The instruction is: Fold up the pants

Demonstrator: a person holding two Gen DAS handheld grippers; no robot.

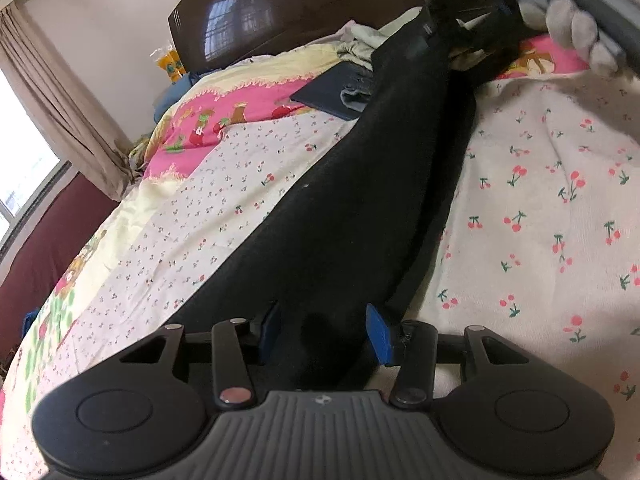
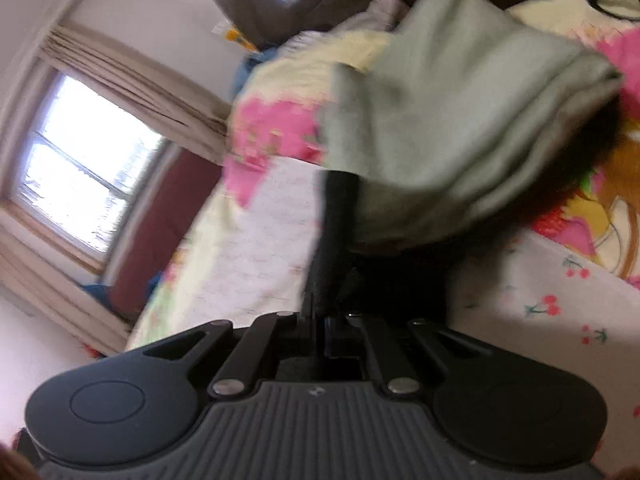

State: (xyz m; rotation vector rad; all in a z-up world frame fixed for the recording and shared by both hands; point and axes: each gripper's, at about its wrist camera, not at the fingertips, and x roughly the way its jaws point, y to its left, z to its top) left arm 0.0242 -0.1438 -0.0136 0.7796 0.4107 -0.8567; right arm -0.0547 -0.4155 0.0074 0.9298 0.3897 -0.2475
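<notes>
Black pants [image 1: 360, 200] lie stretched along the cherry-print bed sheet [image 1: 540, 200], from my left gripper up toward the headboard. My left gripper [image 1: 324, 332] has its blue pads [image 1: 378, 334] apart with the near end of the pants between them. My right gripper [image 1: 452, 12], held in a grey-gloved hand [image 1: 572, 28], grips the far end of the pants. In the right wrist view my right gripper [image 2: 320, 320] is shut on black pants fabric [image 2: 336, 232], with a pale green cloth [image 2: 452, 100] draped just beyond. That view is blurred.
A dark wooden headboard [image 1: 304, 12] stands at the far end of the bed. A dark blue folded item [image 1: 332, 90] and a heap of pale clothes [image 1: 360, 44] lie near it. A window with beige curtain [image 1: 60, 92] is at left.
</notes>
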